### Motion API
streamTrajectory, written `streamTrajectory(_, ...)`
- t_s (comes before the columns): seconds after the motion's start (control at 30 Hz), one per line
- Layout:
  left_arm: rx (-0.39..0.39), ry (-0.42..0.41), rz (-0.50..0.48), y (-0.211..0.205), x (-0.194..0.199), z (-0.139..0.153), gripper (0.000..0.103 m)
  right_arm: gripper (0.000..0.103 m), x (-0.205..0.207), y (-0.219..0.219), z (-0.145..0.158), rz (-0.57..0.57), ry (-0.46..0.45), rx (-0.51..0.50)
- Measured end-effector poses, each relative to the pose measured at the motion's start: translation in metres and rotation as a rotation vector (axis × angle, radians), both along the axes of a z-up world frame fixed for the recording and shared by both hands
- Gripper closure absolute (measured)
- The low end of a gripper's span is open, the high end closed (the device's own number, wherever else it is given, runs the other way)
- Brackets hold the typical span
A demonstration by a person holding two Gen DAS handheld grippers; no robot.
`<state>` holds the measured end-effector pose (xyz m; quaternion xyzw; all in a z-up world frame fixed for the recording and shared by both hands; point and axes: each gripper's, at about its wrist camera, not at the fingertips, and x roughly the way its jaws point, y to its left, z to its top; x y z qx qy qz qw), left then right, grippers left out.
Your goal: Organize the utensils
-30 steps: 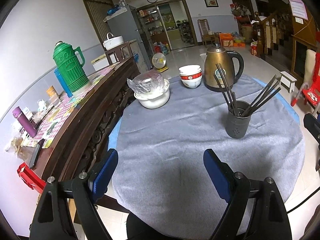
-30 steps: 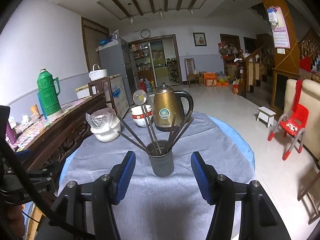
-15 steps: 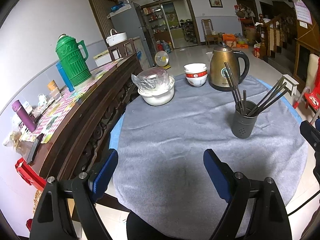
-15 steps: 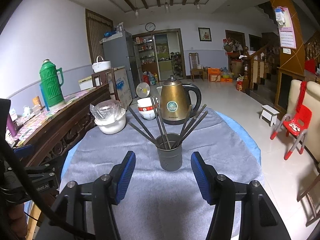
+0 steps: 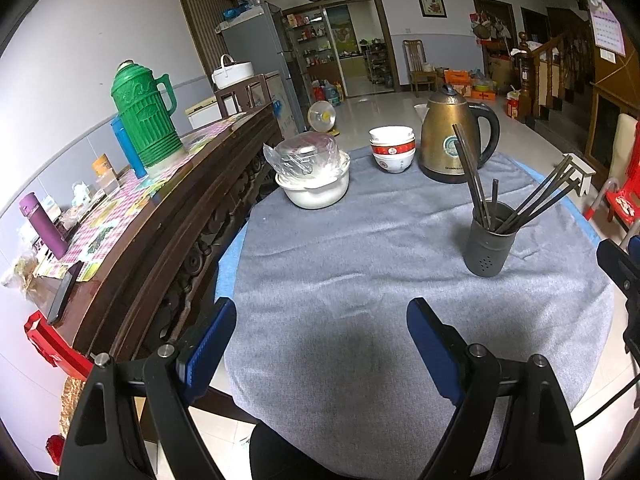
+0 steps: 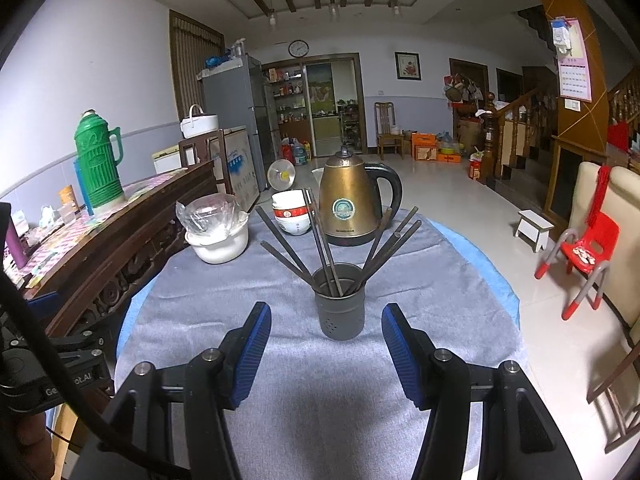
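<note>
Both jaws short of holder (image 6: 340,312) (upright)

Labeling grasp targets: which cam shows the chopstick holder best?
Right wrist view: the chopstick holder stands centred ahead of the right tool, rim and dark chopsticks clear. Left wrist view shows it off to the right, smaller and distorted.

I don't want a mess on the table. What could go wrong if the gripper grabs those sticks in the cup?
The chopsticks lean out in all directions from the cup, so pulling one could tug the others or tip the cup over. The kettle and the bowls stand close behind it, so a long stick swung backwards might knock them. The right gripper is open and empty, and thin sticks could slip between its pads.
</note>
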<state>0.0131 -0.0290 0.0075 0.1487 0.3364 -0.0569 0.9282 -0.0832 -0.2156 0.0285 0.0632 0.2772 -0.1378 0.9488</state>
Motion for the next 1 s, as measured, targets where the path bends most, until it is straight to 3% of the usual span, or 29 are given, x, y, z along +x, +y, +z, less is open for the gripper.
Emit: streamTrajectory(1.0, 0.015, -0.001, -0.036, -0.01, -0.006, 0.002, 0.016, 0.042, -0.006, -0.007, 0.004, -0.029, -0.01, 0.004)
